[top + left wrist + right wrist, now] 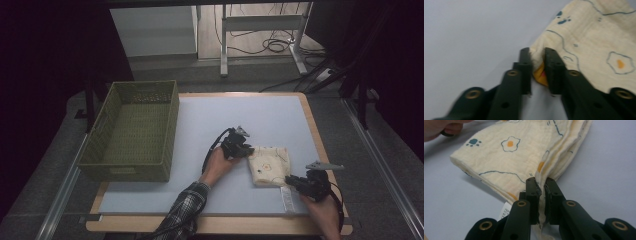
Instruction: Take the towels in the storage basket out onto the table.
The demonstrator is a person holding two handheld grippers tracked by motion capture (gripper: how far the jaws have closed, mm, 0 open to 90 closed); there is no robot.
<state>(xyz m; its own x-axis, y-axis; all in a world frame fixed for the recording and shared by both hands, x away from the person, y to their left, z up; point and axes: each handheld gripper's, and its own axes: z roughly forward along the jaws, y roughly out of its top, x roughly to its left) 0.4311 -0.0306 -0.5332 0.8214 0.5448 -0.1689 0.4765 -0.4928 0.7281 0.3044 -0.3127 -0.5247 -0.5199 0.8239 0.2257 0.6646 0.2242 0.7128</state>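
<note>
Cloth (269, 166), cream with egg and paw prints, is lying folded into a small stack on the pale table (210, 125), right of centre, well apart from the green basket (131, 131) at the left. Left gripper (538, 58) is pinching the cloth's left corner, jaws narrow with fabric squeezed between them. Right gripper (541, 185) is clamping the layered edge at the near right corner, beside the care label (504, 213). Folding is looking mostly done, judging by the stacked layers. Basket is sitting empty, so what is probably left is one more fold or lifting the bundle over and dropping it in.
</note>
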